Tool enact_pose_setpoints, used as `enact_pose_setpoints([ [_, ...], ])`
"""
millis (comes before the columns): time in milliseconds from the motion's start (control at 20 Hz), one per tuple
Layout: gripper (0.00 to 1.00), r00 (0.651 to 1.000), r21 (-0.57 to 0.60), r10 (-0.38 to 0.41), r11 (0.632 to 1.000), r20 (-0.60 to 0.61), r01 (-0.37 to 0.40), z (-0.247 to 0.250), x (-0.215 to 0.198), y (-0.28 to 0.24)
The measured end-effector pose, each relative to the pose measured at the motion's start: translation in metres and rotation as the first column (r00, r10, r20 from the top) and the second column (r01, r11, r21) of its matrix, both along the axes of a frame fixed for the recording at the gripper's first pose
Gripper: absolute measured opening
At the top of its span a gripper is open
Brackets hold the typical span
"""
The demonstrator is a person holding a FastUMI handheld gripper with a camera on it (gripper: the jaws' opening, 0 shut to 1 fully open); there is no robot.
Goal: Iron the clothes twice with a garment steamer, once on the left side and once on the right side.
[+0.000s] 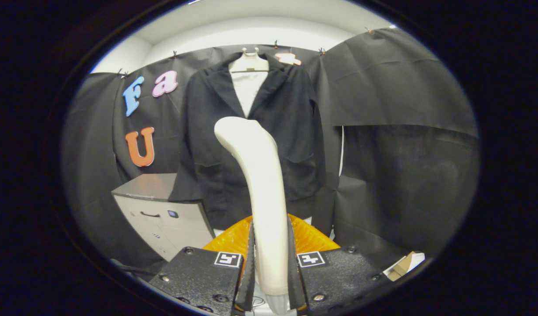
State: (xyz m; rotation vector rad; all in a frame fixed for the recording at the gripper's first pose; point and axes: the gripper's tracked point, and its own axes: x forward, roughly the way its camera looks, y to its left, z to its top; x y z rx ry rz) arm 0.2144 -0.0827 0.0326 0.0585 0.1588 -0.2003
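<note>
The gripper [271, 267] is closed tight on the garment steamer [258, 175], with one finger pressing on each side of its handle. The steamer is white and stands tall between the fingers, and its head bends over toward the black jacket [251, 131]. The jacket hangs on a white hanger [249, 63] beyond the steamer, in front of the booth's dark wall. A white shirt [248, 90] peeks out at the neck. The steamer head does not look like it touches the cloth yet, though that is hard to tell from here. It seems the steaming is just about to start. To do this step well, the head should probably go up near the shoulder on one side first, then slide slowly down in a straight line. It should stay flat on the cloth. The fingers need to hold firm so the handle does not slip or twist. A grey cabinet [163, 210] stands near the jacket's lower left, and something orange [234, 239] sits just behind the fingers
</note>
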Motion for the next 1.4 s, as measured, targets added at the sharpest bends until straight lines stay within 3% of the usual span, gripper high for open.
enact_pose_setpoints([
  [300,0.33,0.999,-0.004,0.035,0.999,-0.037,-0.035,-0.015,-0.07,0.065],
  [600,0.33,0.993,-0.005,0.097,0.995,-0.07,-0.097,-0.033,-0.124,0.098],
  [1400,0.33,0.985,-0.005,0.147,0.989,-0.09,-0.148,-0.053,-0.168,0.119],
])
